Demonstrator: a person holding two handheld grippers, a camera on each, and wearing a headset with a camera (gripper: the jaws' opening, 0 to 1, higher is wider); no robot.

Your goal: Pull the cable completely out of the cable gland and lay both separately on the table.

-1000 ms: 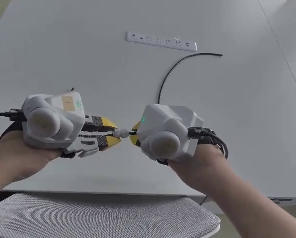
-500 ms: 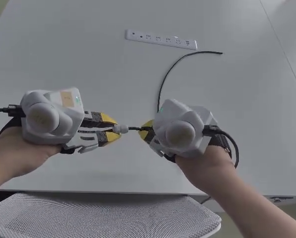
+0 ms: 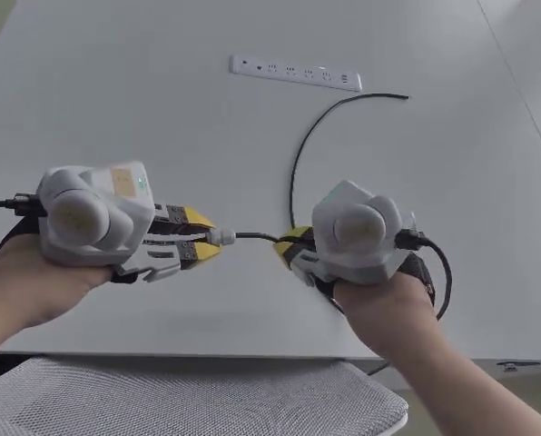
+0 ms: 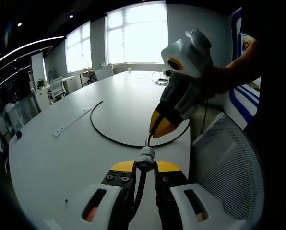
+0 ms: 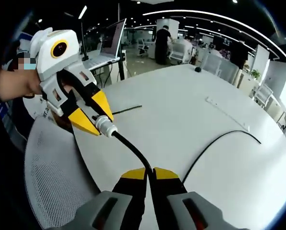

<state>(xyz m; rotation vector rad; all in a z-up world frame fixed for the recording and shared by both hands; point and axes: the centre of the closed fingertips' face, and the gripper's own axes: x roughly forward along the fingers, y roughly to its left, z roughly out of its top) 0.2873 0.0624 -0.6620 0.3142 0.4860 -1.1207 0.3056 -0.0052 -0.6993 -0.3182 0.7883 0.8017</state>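
- Both grippers are held level in front of the strip, at the near edge of the table, tips facing each other with a short gap between them.
- The left hand wraps the left gripper from below; it points right, and lies nearer the viewer than the strip's left end.
- The right hand holds the right gripper from below; it points left, nearer the viewer than the strip's right end.
- The gland is a small pale-grey fitting with a ribbed nut. It sticks out just past the left tips, clamped between the closed left jaws.
- The cable is thin and black. It leaves the gland, spans the gap in a slight sag and enters the closed right jaws, which pinch it at their tips.
- From the right jaws the cable arcs away across the table toward the strip; its free end lies just short of the strip's right end.
- In the left gripper view the cable also runs back from the gland between the left jaws, so it passes through the gland.
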